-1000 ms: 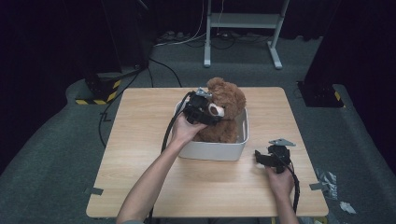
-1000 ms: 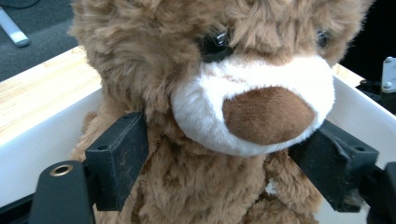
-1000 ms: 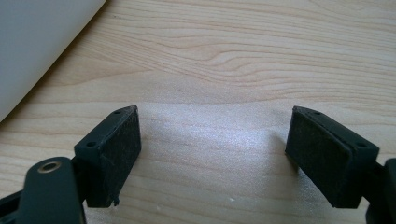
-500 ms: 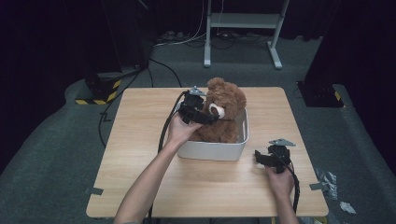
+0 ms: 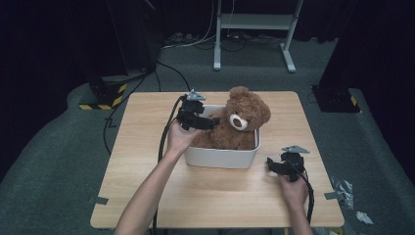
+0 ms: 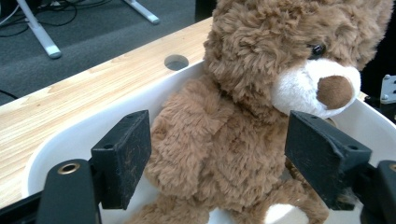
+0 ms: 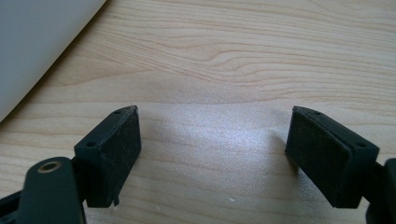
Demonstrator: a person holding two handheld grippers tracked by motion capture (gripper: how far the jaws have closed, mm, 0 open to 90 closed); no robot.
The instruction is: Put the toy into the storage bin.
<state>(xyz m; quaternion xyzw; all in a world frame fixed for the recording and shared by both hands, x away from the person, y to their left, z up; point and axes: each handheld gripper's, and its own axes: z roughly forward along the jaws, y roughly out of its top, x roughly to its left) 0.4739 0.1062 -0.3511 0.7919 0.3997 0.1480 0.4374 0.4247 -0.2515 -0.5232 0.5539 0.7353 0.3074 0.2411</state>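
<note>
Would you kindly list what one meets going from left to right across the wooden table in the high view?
Black left gripper held at the tub's left edge → fluffy brown teddy bear sitting in the white plastic tub → black right gripper resting over the light wooden table.
</note>
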